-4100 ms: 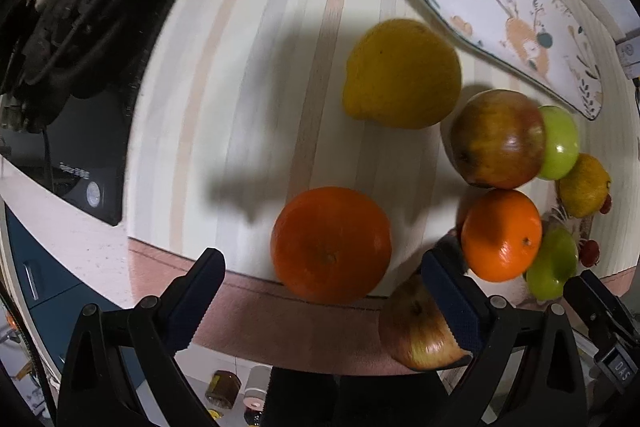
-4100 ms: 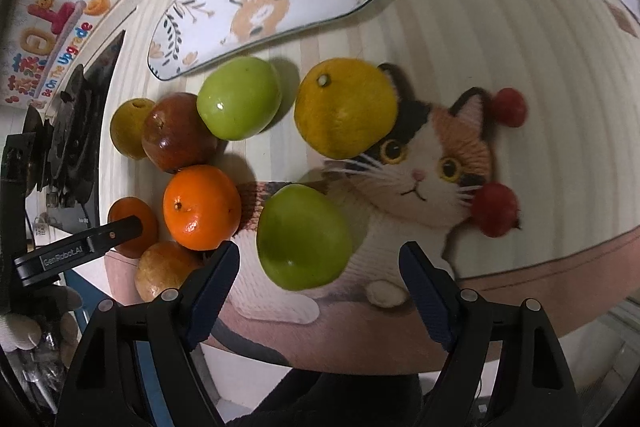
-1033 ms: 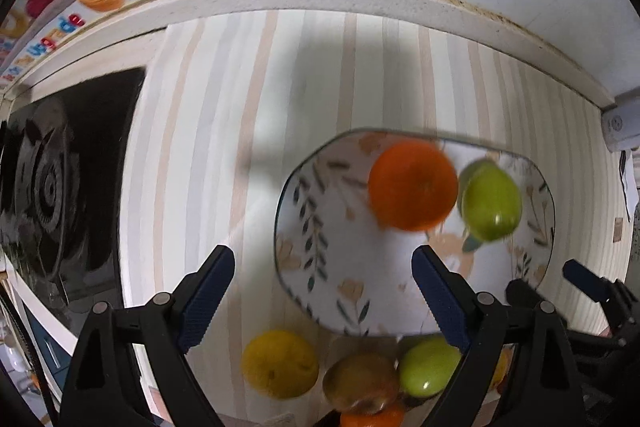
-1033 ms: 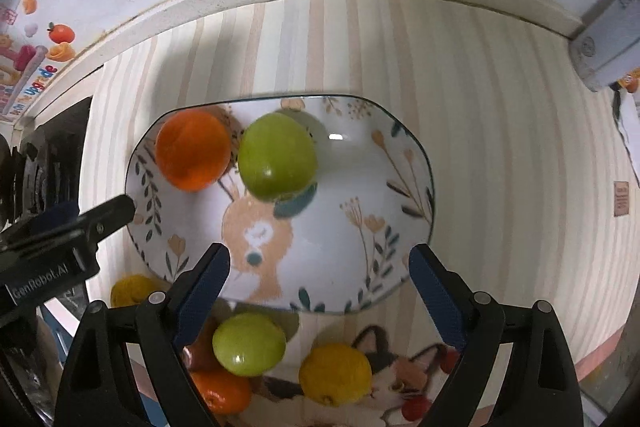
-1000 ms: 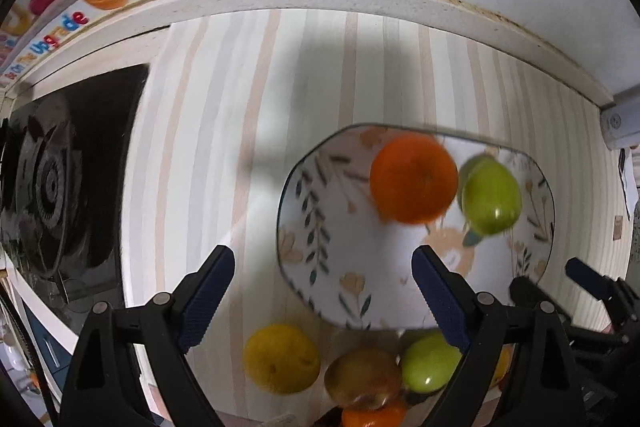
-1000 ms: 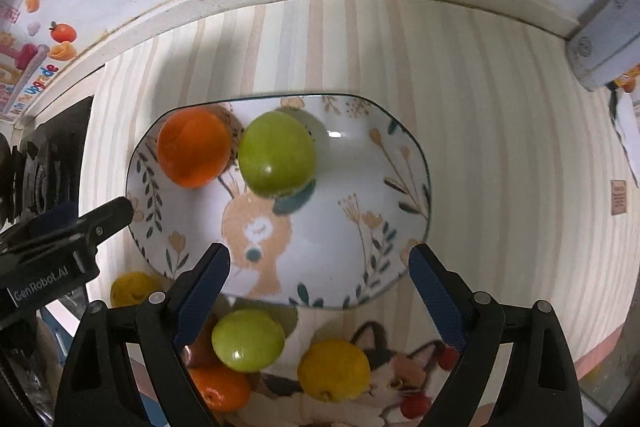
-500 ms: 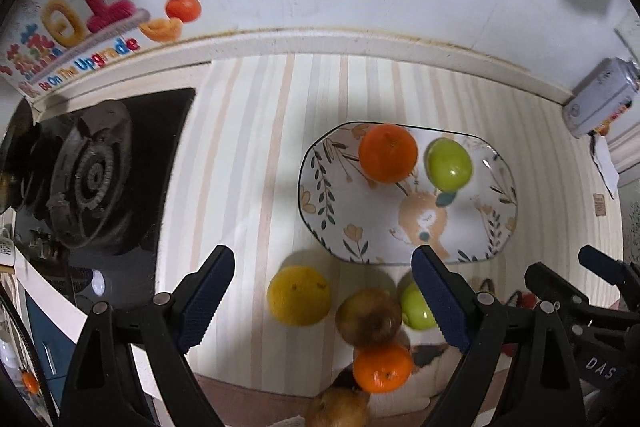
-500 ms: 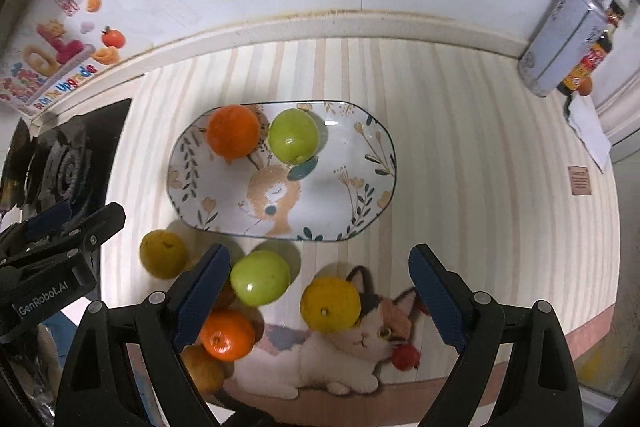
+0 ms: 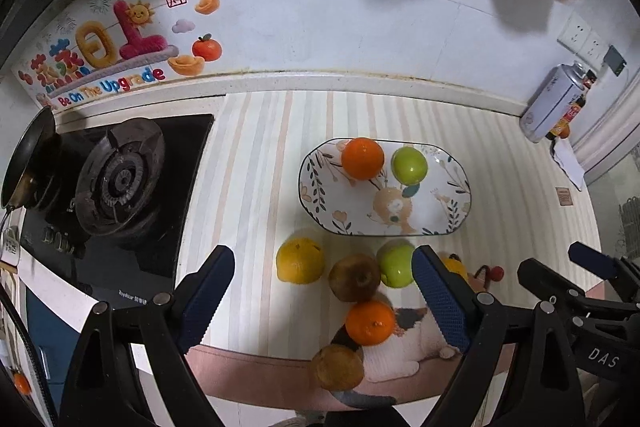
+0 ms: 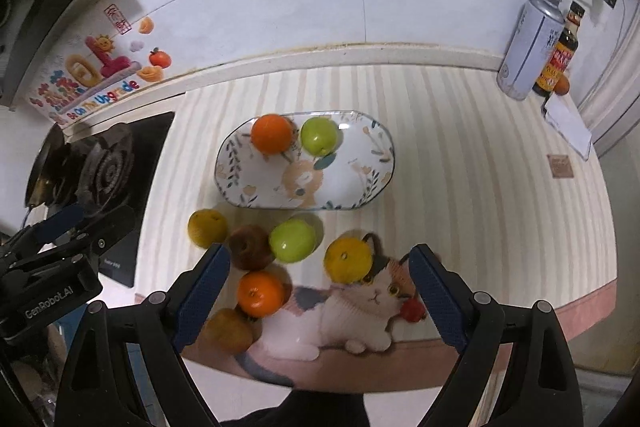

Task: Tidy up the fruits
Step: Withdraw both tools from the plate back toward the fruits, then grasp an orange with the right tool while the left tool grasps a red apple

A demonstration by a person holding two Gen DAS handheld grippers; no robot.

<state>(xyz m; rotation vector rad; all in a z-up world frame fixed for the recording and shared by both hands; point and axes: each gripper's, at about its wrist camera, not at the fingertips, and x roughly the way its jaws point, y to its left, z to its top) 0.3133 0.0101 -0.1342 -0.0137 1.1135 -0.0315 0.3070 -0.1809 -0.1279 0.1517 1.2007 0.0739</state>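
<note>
Both grippers have pulled well back and up from the plate [image 10: 384, 163], which half a second ago sat closer in each view and now lies mid-frame with far more wall showing above. The left gripper [image 9: 324, 291] hangs with fingers spread wide and nothing between them; the right gripper [image 10: 320, 293] is likewise released and empty. On the plate, toward its upper left, an orange [image 10: 272, 133] and a green apple [image 10: 319, 135] sit side by side. The loose fruit waits below the plate, near the lower centre: a yellow citrus [image 9: 300, 259], a brown apple [image 9: 354, 277], a second green apple [image 10: 292, 241], a second orange [image 10: 261, 293], another yellow citrus [image 10: 348, 260] on the cat mat [image 10: 352, 311], and a brownish fruit [image 10: 229, 331] at the counter edge. In the right wrist view that second green apple lies straight ahead between the fingers, so the right looks the nearer hand; round fruit, no long axis to fuss over.
</note>
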